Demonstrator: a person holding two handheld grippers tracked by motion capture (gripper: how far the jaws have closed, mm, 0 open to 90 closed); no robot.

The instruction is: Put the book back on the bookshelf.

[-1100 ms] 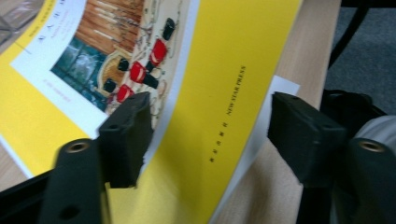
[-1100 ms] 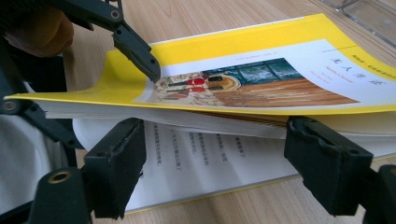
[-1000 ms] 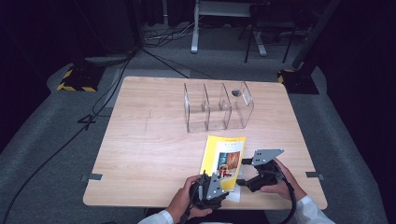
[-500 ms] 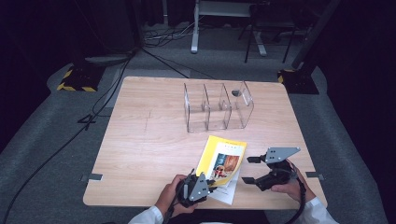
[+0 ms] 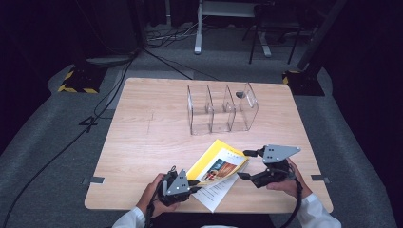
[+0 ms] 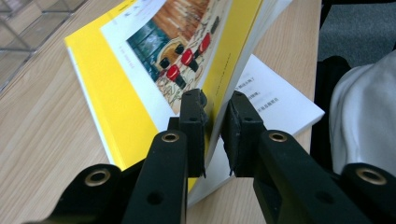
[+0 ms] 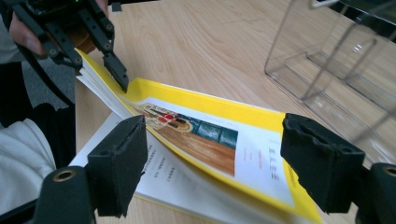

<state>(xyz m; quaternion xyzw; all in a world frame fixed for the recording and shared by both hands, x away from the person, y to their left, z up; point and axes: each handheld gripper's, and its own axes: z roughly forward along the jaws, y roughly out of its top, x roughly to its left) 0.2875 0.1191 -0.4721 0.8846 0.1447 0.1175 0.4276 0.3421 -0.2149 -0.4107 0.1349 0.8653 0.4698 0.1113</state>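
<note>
Dark room, wooden table [image 5: 142, 142] with a clear rack [image 5: 221, 108] at the back. Left gripper [image 5: 190, 186] jaws have just closed on the near corner of the yellow book [image 5: 216, 164], tilting it off a white sheet [image 5: 216, 192]. Right gripper [image 5: 241, 164] jaws stand open beside the book. Earlier the book lay flat, farther right. Lifting can begin.

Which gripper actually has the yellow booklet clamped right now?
The left gripper: its fingers are shut on the booklet corner. The right gripper stands wide open beside it.
</note>
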